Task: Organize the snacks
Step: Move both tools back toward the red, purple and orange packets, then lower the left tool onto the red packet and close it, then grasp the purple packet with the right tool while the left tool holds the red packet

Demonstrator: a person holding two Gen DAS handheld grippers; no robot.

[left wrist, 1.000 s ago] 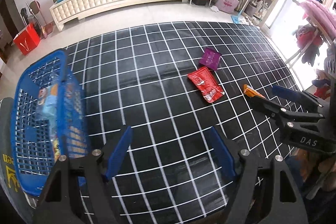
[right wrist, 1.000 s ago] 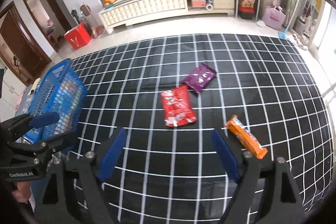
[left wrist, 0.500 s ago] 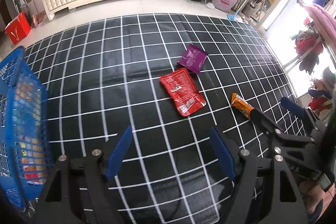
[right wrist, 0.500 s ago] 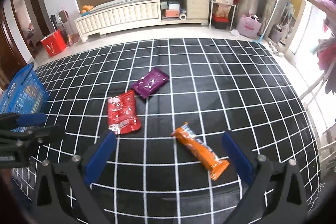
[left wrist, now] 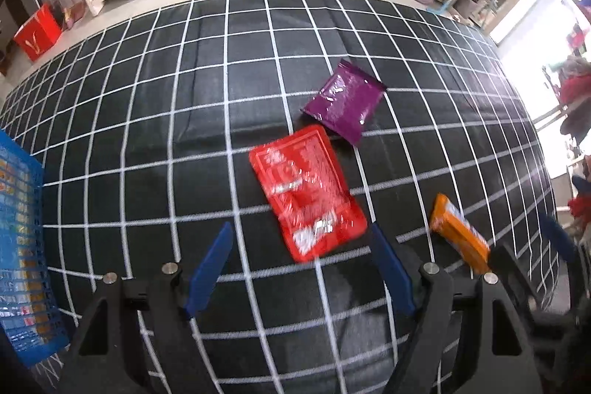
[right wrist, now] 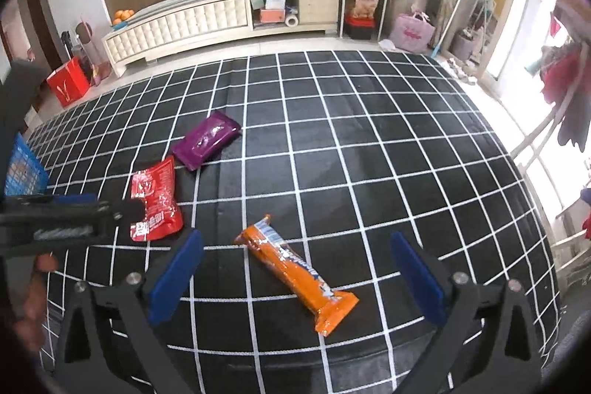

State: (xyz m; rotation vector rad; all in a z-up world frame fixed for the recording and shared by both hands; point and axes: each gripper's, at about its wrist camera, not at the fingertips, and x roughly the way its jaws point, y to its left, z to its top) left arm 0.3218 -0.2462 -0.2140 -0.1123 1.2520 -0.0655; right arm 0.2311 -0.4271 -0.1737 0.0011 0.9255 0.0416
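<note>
2 grippers spread wide, left gripper [left wrist: 301,266] over red packet [left wrist: 306,192], right gripper [right wrist: 295,279] over orange bar [right wrist: 297,272]

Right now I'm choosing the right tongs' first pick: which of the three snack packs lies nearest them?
The orange bar, lying between the open right tongs. The red pack and purple pack lie farther off to the left.

Black grid mat [right wrist: 369,154] before white sideboard [right wrist: 192,21]
</note>
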